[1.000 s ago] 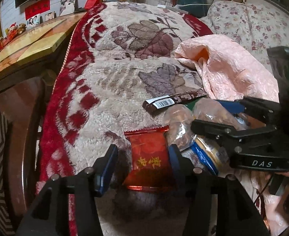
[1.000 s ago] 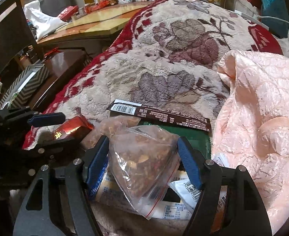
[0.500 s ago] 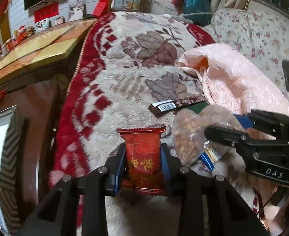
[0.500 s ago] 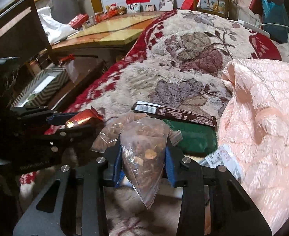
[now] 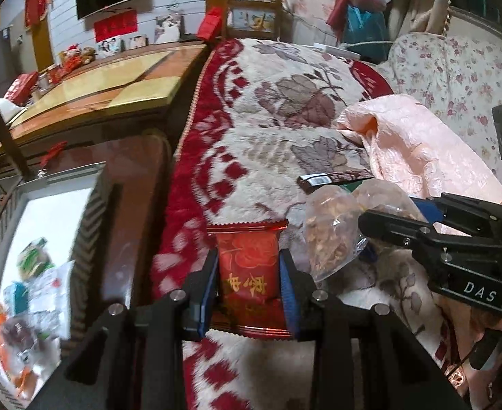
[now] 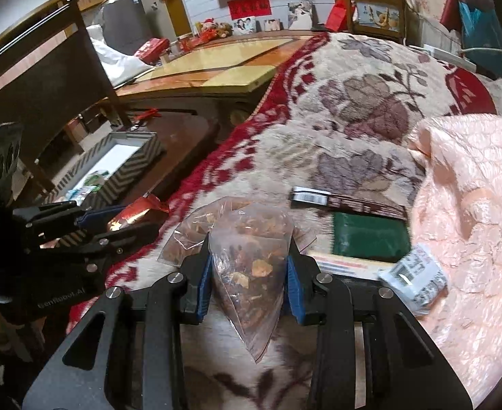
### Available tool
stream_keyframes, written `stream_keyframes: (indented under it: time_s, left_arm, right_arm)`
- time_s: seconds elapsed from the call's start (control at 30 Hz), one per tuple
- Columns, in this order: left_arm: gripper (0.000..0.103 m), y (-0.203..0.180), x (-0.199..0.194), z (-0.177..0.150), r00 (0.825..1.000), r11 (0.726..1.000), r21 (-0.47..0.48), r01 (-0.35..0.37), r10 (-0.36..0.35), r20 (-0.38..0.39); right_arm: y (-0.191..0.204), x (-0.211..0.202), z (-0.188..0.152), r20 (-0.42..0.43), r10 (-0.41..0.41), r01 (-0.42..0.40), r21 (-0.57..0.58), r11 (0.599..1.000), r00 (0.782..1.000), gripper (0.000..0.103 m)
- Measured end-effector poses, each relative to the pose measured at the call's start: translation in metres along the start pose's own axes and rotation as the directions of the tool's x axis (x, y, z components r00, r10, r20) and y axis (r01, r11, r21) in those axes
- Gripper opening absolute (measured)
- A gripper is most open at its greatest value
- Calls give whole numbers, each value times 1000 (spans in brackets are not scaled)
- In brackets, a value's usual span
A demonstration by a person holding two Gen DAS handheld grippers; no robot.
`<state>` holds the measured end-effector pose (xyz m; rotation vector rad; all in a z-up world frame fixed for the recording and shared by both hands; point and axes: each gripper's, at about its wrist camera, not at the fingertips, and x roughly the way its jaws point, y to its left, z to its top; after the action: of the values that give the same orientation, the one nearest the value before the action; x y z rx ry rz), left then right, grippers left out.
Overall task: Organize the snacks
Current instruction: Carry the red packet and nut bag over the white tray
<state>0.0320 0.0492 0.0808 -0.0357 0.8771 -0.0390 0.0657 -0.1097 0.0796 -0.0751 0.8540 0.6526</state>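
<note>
**A:** Snacks update: a second ago both our tongs were spread around their targets, and now both have closed and lifted. The left tongs (image 5: 249, 273) are pinching the red snack packet (image 5: 247, 266) by its sides, and the right tongs (image 6: 249, 273) are pinching the clear bag of dried snack mix (image 6: 251, 266). Both look raised off the floral blanket (image 5: 278, 130) compared with before.

**B:** Yeah, and the view has swung too. The chevron-patterned box (image 5: 90, 212) is now big on the left of the left wrist view; earlier we only saw a sliver of it. A few packets already sit inside it, blurry though.

**A:** So we'd guess the grab step is done and we're carrying toward that box. It sits on the dark wooden desk (image 6: 182, 136) beside the bed.

**B:** Still left on the blanket: the brown chocolate bar (image 6: 350, 201), the green pouch (image 6: 370, 235) and a white barcoded packet (image 6: 415, 276), next to the pink quilt (image 6: 473, 205).

**A:** The mix bag hangs floppy below the pads, so we'd watch it doesn't slip or snag on the box rim.
</note>
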Motion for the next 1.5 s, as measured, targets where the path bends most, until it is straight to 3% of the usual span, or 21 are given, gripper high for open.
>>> stream_keyframes:
  time_s: [0.7, 1.1, 1.5]
  left_arm:
    - [36, 88, -70, -12, 982, 979, -125, -162, 173, 81]
    - [36, 148, -86, -26, 964, 942, -233, -241, 261, 57]
    - [36, 190, -86, -41, 954, 900, -338, -274, 298, 20]
  right_arm:
    - [108, 17, 34, -14, 134, -135, -132, 982, 991, 35]
    - [169, 41, 54, -56, 203, -211, -215, 953, 977, 35]
    - [211, 67, 61, -109, 234, -255, -273, 928, 966, 35]
